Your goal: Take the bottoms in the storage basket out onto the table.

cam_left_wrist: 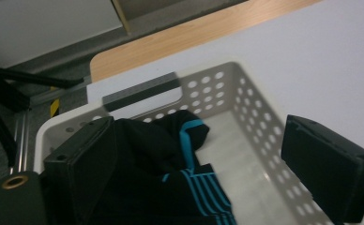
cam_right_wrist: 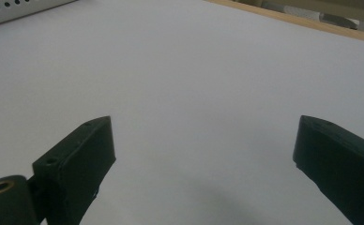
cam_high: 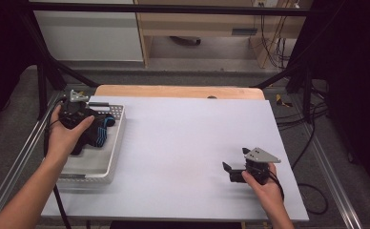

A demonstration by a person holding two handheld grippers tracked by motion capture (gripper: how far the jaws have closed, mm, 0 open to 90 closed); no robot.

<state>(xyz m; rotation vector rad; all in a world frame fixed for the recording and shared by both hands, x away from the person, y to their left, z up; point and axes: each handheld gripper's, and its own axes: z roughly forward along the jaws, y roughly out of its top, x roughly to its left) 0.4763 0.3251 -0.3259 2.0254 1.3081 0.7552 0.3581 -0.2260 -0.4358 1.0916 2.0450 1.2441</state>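
Observation:
A black garment with blue stripes (cam_high: 101, 133) (cam_left_wrist: 170, 159) lies crumpled in a white perforated basket (cam_high: 118, 138) (cam_left_wrist: 246, 98) at the table's left side. My left gripper (cam_high: 88, 119) (cam_left_wrist: 199, 136) hangs over the basket's far end, jaws wide. The cloth sits between them: it lies against the left jaw, and the right jaw stands well away from it, over the basket's wall. At the right front of the table my right gripper (cam_high: 235, 158) (cam_right_wrist: 203, 126) is held low over the bare white surface, open, with nothing between its jaws.
A white sheet (cam_high: 183, 143) (cam_right_wrist: 194, 56) covers the table, with a wooden edge (cam_high: 173, 90) at the far side. A corner of the basket (cam_right_wrist: 11, 7) appears at the top left of the right gripper view. Black frame posts and cables (cam_high: 312, 114) surround the table.

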